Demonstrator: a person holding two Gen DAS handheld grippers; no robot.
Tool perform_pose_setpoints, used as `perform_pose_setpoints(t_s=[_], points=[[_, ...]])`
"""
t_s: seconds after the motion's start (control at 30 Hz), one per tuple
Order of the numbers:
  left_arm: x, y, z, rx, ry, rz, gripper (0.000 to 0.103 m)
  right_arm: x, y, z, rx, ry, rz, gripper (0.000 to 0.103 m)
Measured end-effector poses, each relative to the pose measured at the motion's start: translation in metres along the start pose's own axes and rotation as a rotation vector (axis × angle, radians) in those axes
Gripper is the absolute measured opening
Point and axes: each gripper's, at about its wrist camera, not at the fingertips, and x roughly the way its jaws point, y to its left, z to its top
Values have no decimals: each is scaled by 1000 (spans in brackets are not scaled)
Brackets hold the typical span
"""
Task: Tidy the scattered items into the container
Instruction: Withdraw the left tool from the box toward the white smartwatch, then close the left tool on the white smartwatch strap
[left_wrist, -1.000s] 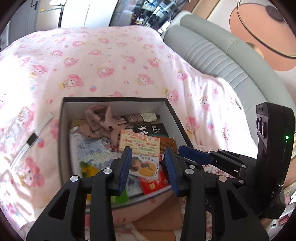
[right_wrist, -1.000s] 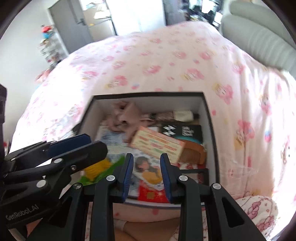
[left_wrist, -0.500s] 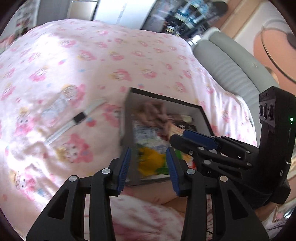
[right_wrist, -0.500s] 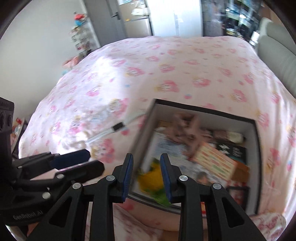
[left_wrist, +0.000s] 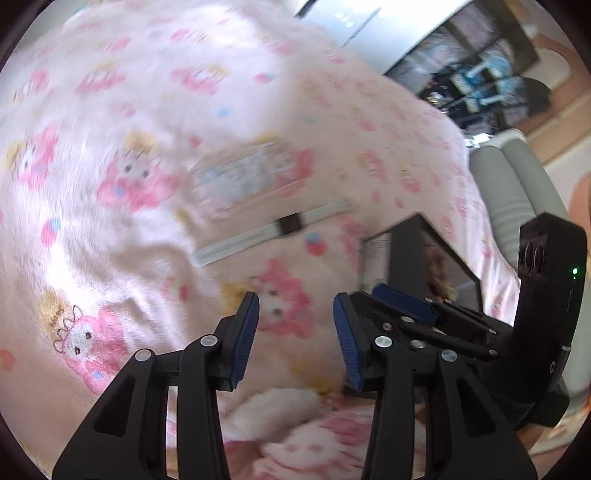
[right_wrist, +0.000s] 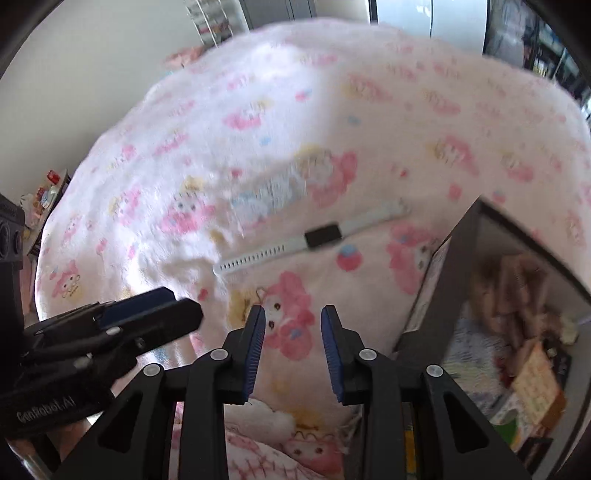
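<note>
Blue pads (left_wrist: 245, 338) of the left gripper (left_wrist: 295, 336) stand apart with nothing between them but pink blanket (left_wrist: 110, 110) below, and the jaws are opening. Over in the right wrist view, the right gripper (right_wrist: 291, 350) shows its own blue pads (right_wrist: 256, 350) apart as well, narrower, and bare of any object; only the printed blanket shows through the gap.

Just beyond both sets of fingers, a white watch band (right_wrist: 314, 238) with a black rectangular face lies flat on the blanket, stretched out at a slant, its perforated end nearer the left. It is outside the container, near its left wall but not touching it. Beyond the band lies a pale, flat packet (right_wrist: 266, 195) with bluish print, too blurred to read.

To the right sits the container (right_wrist: 436, 280), a dark-walled open box with a pale inner lining, resting on the blanket. Inside it, in the right wrist view, a tan crumpled cloth item (right_wrist: 509, 288) lies toward the far end, an orange printed carton (right_wrist: 535, 384) lies atop a patterned sheet, and something green shows at the near end. Other pieces in there are too smeared to name. From the left wrist view only a corner of the box (left_wrist: 413, 254) shows, behind the right gripper's body (left_wrist: 402, 302).

Past the blanket's far edge stand a grey padded headboard (left_wrist: 517, 192) and dark shelving.
</note>
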Motion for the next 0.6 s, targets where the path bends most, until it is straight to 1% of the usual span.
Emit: perform_pose_setpoints(t_s=[0.1,0.23,0.3,0.37,0.43,0.5,0.6], points=[[20,24,4,-49,38,14,42,24,-10,8,54,55,31,27],[52,51,12,-122,84,11,42,45,-15,28,65,97,20,28],[66,59,16,-151,109,1,42,55,-18,38,82,111,18,35],[83,64,19,-168,155,-18,44,66,-21,47,98,136,2,38],[94,65,22,-166,179,-20,45,78,-25,54,117,145,-15,39],[98,65,24,-166,189,-36,51,89,-28,58,135,162,-33,41],[101,69,32,-183,189,-39,51,106,-35,62,172,199,-31,42]])
